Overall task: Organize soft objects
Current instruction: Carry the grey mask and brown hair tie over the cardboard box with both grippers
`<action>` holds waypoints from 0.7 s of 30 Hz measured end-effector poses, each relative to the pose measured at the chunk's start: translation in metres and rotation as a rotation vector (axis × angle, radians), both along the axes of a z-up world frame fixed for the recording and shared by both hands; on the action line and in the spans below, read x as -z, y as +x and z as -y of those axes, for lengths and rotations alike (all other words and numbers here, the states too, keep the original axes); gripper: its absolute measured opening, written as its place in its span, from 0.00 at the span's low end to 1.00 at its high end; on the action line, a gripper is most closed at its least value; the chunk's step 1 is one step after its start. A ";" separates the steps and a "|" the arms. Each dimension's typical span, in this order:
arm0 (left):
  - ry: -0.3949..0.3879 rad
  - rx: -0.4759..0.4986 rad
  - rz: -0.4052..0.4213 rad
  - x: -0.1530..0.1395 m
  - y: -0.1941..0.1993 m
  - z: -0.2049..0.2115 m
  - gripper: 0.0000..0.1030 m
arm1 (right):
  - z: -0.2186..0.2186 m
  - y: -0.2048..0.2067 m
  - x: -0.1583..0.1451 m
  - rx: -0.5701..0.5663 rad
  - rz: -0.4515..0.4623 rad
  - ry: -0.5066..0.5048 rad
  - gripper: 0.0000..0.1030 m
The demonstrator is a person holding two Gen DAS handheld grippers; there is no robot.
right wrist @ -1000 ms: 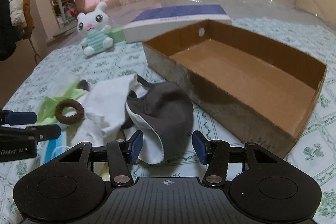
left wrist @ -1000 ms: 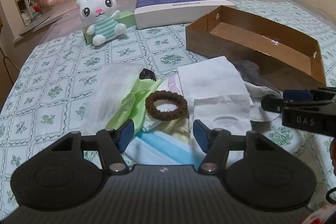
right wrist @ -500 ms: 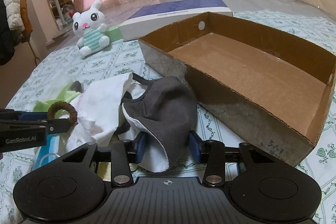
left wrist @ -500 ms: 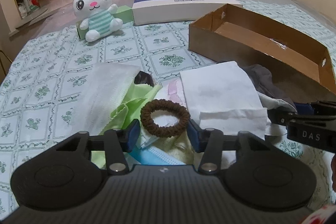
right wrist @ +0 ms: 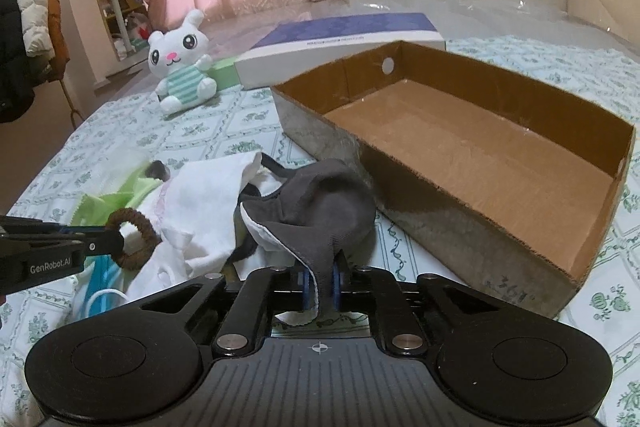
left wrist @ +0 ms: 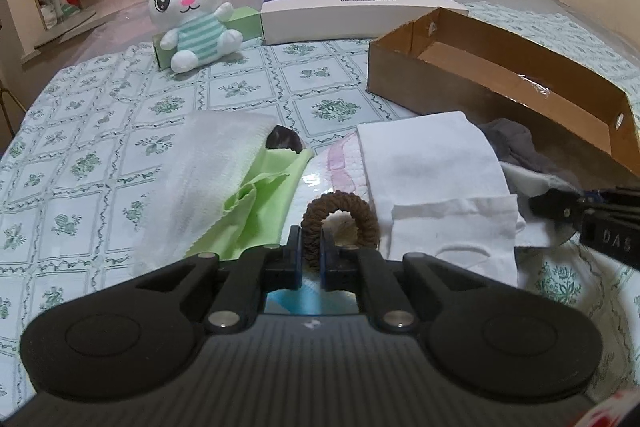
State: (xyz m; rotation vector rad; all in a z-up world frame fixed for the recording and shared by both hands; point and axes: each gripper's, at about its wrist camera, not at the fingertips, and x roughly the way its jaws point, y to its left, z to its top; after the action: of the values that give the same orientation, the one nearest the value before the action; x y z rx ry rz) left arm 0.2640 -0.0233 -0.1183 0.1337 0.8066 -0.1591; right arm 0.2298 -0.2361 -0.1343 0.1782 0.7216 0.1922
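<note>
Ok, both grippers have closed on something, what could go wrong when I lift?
The left gripper pinches only the near edge of the brown hair tie, so it may slip out. The right gripper holds the grey cloth by one hem; its dark strap runs under the white cloth and may drag it along.
</note>
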 end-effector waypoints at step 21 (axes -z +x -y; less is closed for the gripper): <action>-0.007 0.011 0.128 -0.070 -0.041 -0.002 0.07 | 0.022 -0.044 -0.090 0.048 0.209 -0.020 0.05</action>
State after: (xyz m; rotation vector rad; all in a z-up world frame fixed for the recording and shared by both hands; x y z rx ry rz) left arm 0.2229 -0.0209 -0.0482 0.1399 0.6776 -0.1618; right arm 0.1857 -0.2586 -0.0446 0.1530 0.5107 0.1554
